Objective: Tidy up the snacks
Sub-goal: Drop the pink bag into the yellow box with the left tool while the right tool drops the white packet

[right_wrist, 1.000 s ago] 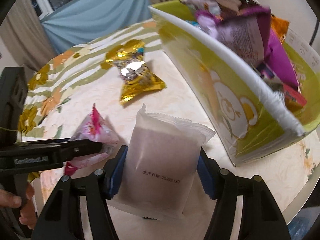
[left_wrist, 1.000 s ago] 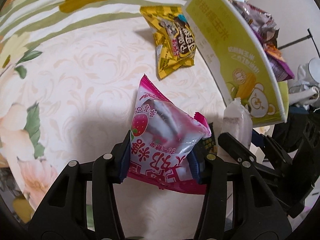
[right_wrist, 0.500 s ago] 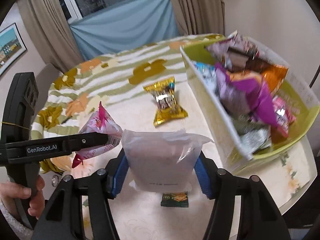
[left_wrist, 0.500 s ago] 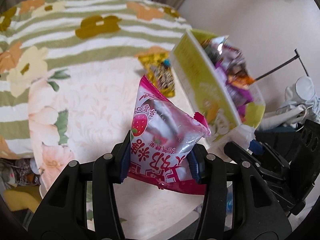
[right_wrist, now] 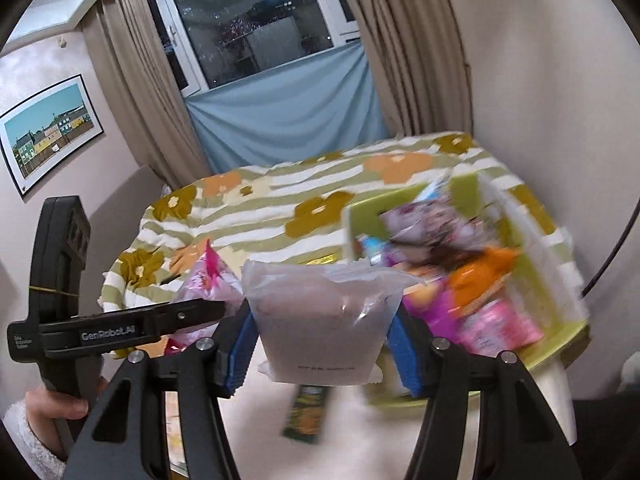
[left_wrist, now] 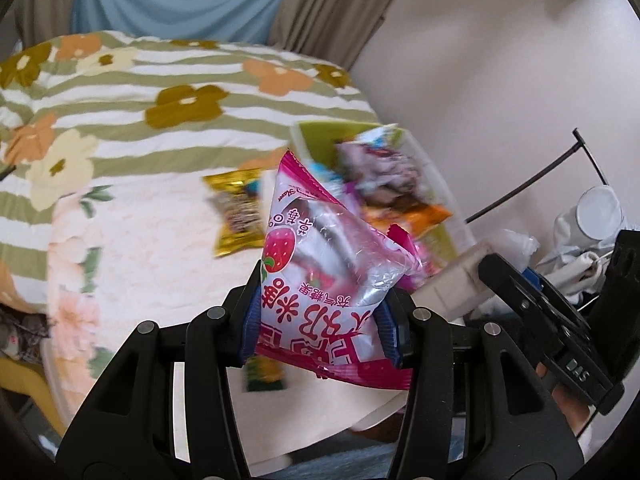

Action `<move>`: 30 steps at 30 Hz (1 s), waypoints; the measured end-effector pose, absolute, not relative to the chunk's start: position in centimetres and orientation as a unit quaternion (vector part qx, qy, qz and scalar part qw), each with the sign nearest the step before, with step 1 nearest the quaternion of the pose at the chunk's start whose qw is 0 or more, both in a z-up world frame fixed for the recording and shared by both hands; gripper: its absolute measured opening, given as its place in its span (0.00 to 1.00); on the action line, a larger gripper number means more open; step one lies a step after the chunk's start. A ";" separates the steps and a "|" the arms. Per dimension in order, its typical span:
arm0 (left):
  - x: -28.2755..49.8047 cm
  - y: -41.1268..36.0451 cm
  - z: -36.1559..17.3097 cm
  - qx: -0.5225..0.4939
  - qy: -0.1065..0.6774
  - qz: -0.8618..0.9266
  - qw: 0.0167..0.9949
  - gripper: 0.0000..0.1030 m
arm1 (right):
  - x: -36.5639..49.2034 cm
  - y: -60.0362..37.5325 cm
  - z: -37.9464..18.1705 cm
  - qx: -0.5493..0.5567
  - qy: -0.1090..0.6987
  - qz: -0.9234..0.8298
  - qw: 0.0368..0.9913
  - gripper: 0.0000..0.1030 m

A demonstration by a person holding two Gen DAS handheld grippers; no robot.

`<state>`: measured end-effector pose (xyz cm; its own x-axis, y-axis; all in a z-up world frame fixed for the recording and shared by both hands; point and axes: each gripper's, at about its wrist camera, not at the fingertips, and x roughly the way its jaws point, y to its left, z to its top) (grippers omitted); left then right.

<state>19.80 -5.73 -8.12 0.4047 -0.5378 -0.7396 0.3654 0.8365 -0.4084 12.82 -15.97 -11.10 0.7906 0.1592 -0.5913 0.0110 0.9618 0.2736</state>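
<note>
The strawberry snack packet (left_wrist: 320, 264) is clenched by the left gripper (left_wrist: 320, 332); the frosted white pouch (right_wrist: 324, 320) by the right gripper (right_wrist: 324, 356) — both judged light, crinkly, slippery; best pinched low, gently, above the green box (right_wrist: 560, 332).

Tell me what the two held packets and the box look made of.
Pink packet: thin glossy plastic film, by its crinkles, shine and printed strawberry. White packet: matte, slightly see-through plastic film with a crimped top edge. Box: looks like printed cardboard, green inside with a white rim, though blur leaves that open.
</note>
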 end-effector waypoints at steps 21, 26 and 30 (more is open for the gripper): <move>18.5 -21.1 -11.4 -0.060 0.472 -0.223 0.851 0.95 | 12.7 -33.8 -13.7 0.144 0.354 0.009 0.924 0.54; 18.1 -17.6 -11.5 -0.083 0.472 -0.173 0.860 0.95 | 13.7 -33.7 -14.2 0.130 0.367 0.037 0.920 0.54; 17.4 -15.6 -11.0 -0.099 0.467 -0.145 0.867 0.95 | 14.6 -33.2 -14.0 0.104 0.376 0.062 0.919 0.54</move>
